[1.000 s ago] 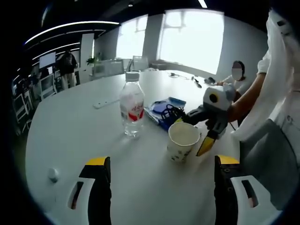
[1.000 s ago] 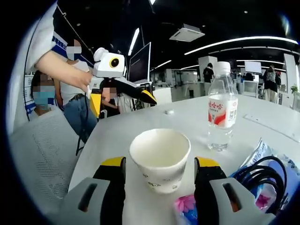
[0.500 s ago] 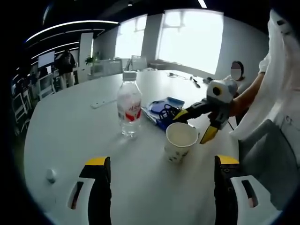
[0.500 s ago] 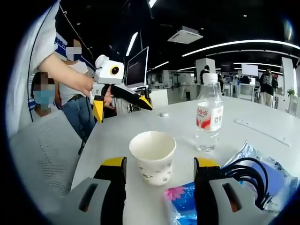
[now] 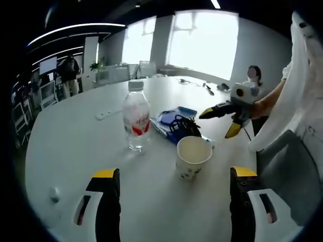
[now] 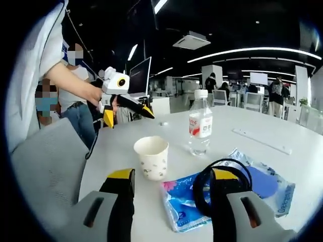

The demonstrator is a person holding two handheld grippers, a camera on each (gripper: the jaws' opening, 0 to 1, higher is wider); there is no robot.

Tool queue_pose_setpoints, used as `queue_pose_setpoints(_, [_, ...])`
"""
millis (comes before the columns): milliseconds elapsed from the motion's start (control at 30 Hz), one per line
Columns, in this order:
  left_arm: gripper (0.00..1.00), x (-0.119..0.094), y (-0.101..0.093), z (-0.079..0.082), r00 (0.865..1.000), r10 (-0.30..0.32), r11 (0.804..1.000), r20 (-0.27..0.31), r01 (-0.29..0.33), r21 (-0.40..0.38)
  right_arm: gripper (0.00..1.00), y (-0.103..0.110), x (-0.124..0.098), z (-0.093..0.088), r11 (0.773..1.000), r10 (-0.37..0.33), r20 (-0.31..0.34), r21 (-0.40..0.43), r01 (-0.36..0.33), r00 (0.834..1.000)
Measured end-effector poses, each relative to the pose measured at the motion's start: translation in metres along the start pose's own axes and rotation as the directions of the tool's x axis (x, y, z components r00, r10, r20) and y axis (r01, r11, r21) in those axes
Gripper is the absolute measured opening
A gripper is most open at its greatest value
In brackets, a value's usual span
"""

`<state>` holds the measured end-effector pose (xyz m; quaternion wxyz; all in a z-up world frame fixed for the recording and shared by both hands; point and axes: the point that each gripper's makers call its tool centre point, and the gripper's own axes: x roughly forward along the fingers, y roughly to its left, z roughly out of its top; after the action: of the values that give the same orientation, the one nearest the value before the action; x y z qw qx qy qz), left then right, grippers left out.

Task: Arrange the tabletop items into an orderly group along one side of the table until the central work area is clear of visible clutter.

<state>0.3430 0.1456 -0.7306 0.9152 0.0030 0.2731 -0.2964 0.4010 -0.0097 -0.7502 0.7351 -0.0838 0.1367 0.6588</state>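
**Right tool backed off the cup**

I have drawn my right tool (image 6: pixel 171 194) back: the paper cup (image 6: pixel 151 157) that sat between its jaws a second ago now stands free ahead of them. Both tools gape wide and empty; my left tool (image 5: pixel 174 201) hangs low over the table (image 5: pixel 75 146). Beyond the cup stands the water bottle (image 5: pixel 137 122), with the blue packet (image 6: pixel 189 204) and black cable (image 6: pixel 222 176) beside. All sit mid-table; I judge the grouping barely begun.
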Motion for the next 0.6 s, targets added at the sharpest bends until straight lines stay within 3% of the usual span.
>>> queue_pose_setpoints(367, [0.87, 0.001, -0.007, 0.000, 1.000, -0.014, 1.000, -0.009, 0.014, 0.008, 0.66, -0.016, -0.041, -0.009, 0.997, -0.077, -0.022, 0.013, 0.077, 0.997])
queue_pose_setpoints(600, [0.86, 0.002, -0.009, 0.006, 1.000, -0.015, 1.000, -0.003, 0.015, 0.016, 0.66, -0.024, -0.058, -0.015, 0.993, -0.116, -0.041, 0.014, 0.117, 0.992])
